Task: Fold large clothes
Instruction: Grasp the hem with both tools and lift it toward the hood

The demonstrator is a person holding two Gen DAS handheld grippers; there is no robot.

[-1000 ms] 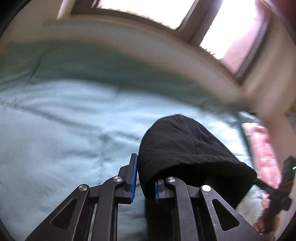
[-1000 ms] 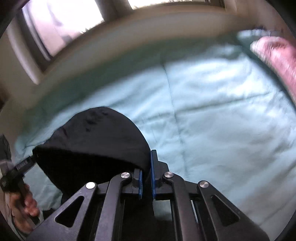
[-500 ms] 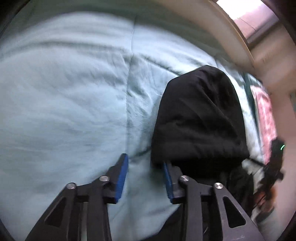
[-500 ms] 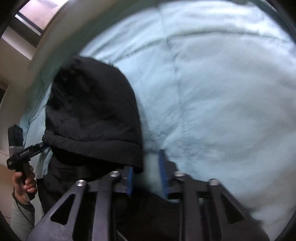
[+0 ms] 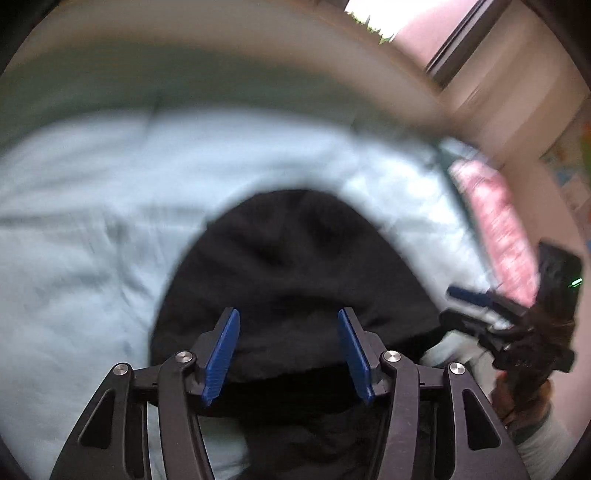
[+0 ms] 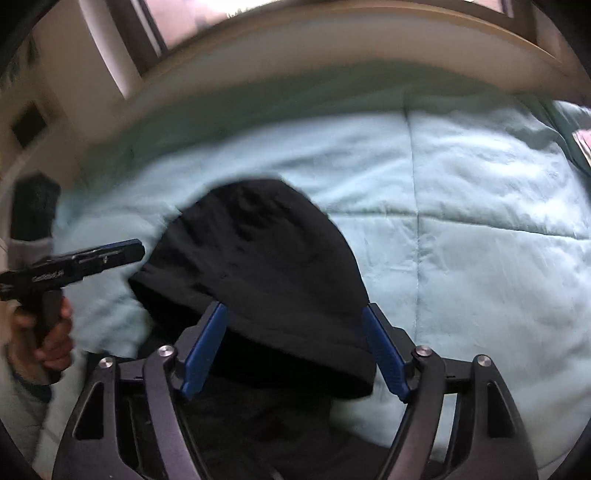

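Left gripper (image 5: 288, 350): jaws spread wide, nothing between the blue pads (image 5: 221, 354), hanging over the near hem of the black hood (image 5: 291, 266). Right gripper (image 6: 291, 350): same, jaws wide apart, nothing clamped, blue pads (image 6: 203, 350) straddling the hood's rim without touching as far as I can tell. The hood is part of a black garment (image 6: 258, 417) lying on the light teal quilt (image 6: 480, 229); hood is laid flat with its rounded top pointing away from both cameras, the rest of the dark fabric runs under the grippers toward the bottom edge. Each wrist view catches the other gripper at the side, gripped by a hand (image 6: 51, 332). Pink patterned fabric (image 5: 498, 225) sits at the quilt's right edge. Beige headboard-like rim (image 6: 332, 48) behind the quilt, window (image 6: 192, 14) above it. Left view is motion-blurred.
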